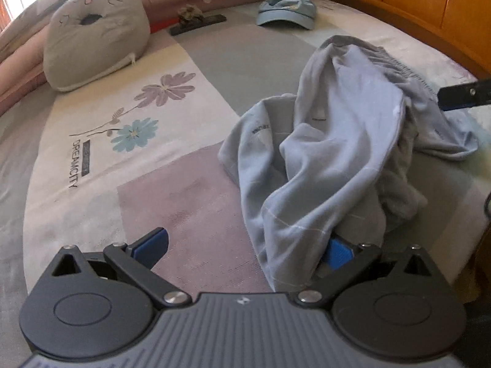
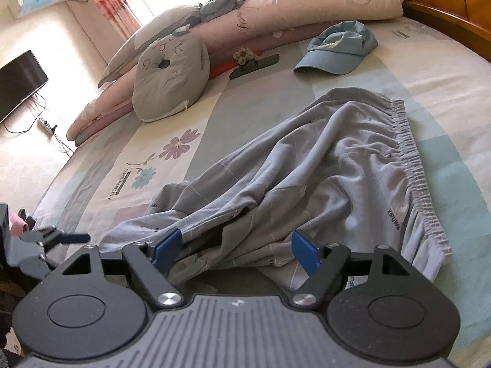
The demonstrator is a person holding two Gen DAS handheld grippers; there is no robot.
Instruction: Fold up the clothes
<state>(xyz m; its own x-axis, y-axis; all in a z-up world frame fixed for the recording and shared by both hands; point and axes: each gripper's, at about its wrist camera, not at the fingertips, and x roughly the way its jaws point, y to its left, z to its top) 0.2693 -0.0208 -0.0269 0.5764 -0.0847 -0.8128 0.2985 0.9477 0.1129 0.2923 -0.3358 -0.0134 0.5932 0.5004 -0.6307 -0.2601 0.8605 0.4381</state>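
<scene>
Crumpled light grey-blue shorts [image 1: 331, 141] with an elastic waistband [image 2: 414, 165] lie in a heap on the patterned bed sheet [image 1: 190, 202]. My left gripper [image 1: 245, 247] is open at the near end of the heap. A fold of the cloth hangs over its right finger [image 1: 337, 251], while the left finger [image 1: 153, 242] is bare above the sheet. My right gripper [image 2: 236, 248] is open too, with the shorts' near edge [image 2: 233, 254] lying between its fingers. Each gripper shows in the other's view: the right gripper [image 1: 463, 93] by the waistband, the left gripper [image 2: 61, 237] at the far left.
A grey cat-face cushion [image 1: 95, 40], a blue cap [image 1: 287, 9] and a flat black object with a small flower [image 1: 198, 20] lie at the back of the bed. A rolled pink quilt [image 2: 276, 9] and wooden headboard [image 1: 414, 0] border it. The bed edge and floor [image 2: 27, 159] are left.
</scene>
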